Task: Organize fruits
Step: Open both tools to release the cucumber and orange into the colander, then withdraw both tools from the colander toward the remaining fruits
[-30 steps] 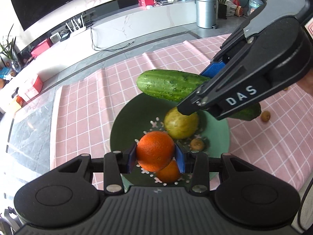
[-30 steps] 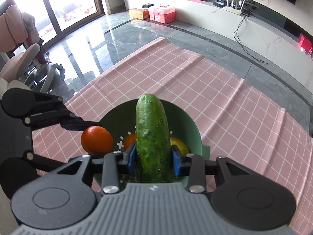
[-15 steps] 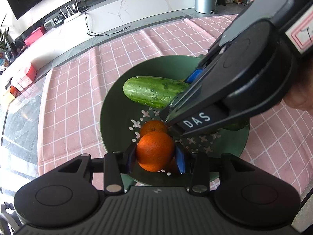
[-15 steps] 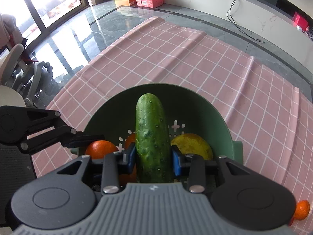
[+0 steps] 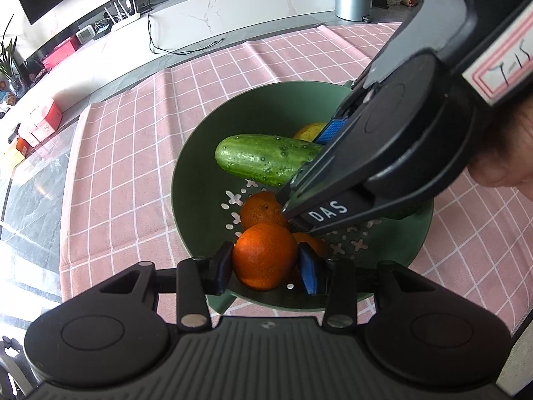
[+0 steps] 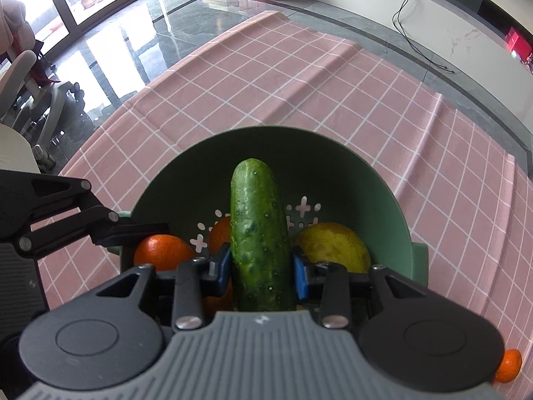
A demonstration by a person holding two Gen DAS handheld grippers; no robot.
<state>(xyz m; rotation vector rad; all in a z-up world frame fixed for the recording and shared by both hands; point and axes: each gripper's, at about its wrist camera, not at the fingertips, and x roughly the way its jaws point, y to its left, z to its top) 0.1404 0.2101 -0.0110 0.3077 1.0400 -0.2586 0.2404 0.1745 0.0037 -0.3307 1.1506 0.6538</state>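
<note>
My left gripper (image 5: 265, 266) is shut on an orange (image 5: 265, 256) and holds it inside the near part of the green colander bowl (image 5: 196, 166). My right gripper (image 6: 261, 273) is shut on a green cucumber (image 6: 258, 226) held low over the same bowl (image 6: 349, 180); the cucumber also shows in the left wrist view (image 5: 263, 158). Another orange (image 5: 261, 211) and a yellow fruit (image 6: 333, 246) lie in the bowl. The right gripper's body crosses the left wrist view and hides the bowl's right side.
The bowl stands on a pink checked tablecloth (image 6: 299, 76). One loose orange (image 6: 508, 365) lies on the cloth at the far right. The grey tiled floor (image 6: 133, 33) lies beyond the table's edge.
Both grippers have come lower into the bowl with their fruit. The cucumber has dropped from above the rim to inside the bowl. The orange sits deeper in the bowl.
</note>
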